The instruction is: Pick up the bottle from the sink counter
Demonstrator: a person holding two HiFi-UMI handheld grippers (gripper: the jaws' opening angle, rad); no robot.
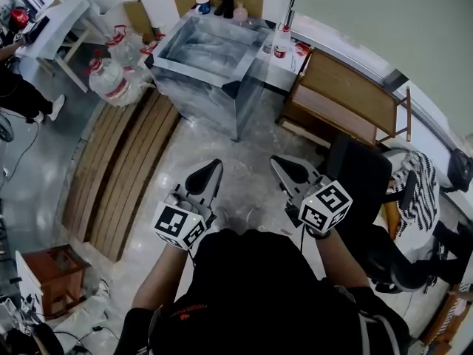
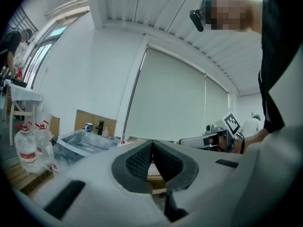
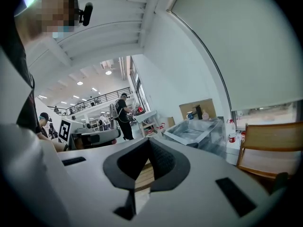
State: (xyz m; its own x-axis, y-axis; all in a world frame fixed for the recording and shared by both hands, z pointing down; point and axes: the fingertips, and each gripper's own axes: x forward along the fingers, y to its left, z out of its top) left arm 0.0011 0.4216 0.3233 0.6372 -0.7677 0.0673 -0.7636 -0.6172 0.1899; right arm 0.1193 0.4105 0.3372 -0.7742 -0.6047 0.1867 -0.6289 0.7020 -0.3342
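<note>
- Your left gripper (image 1: 211, 170) and right gripper (image 1: 283, 165) are both clenched on nothing.
- The bottle (image 1: 284, 32) stands on the sink counter (image 1: 293, 63), well ahead.
- It's likely light, slippery plastic; grasp mid-body.

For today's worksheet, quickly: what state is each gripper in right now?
Left gripper: closed, holding nothing.
Right gripper: closed, holding nothing.

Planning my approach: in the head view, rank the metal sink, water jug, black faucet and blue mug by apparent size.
1. metal sink, clearly largest.
2. water jug.
3. black faucet and blue mug: both small and distant, too alike to separate.
</note>
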